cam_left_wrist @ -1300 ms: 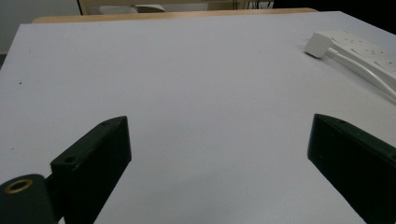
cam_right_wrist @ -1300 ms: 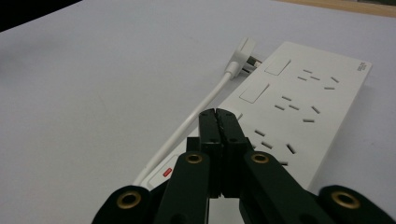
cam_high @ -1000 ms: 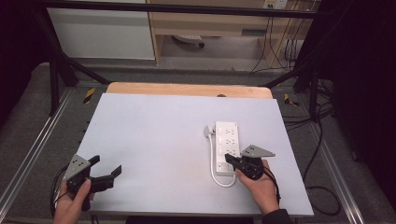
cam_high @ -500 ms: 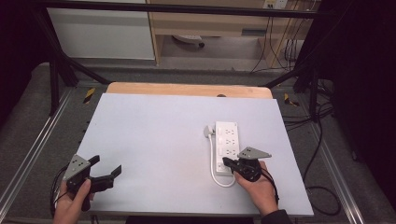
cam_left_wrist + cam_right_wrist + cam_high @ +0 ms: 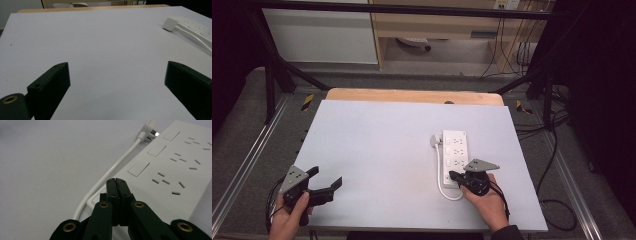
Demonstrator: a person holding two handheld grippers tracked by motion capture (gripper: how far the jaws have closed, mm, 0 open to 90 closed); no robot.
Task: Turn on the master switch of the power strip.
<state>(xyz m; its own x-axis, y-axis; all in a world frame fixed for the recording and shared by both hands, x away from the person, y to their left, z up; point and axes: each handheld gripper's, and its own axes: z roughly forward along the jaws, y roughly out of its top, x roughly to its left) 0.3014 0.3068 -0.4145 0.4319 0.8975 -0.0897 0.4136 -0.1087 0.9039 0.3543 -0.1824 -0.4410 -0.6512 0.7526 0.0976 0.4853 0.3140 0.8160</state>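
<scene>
Right gripper [image 5: 455, 176] has crept a little leftward along the near end of the white power strip [image 5: 455, 150] compared with a second ago; its jaws are pressed together with nothing between them, tips resting on or just over the strip's near left corner, by the switch [image 5: 138, 168] closest to them. The strip lies right of centre on the pale table [image 5: 377, 145], its cord [image 5: 441, 175] looping along its left side up to the plug [image 5: 434, 140]. Left gripper [image 5: 324, 182] sits idle at the near left, jaws wide apart and empty; judged: closed tips lining up to press a switch.
</scene>
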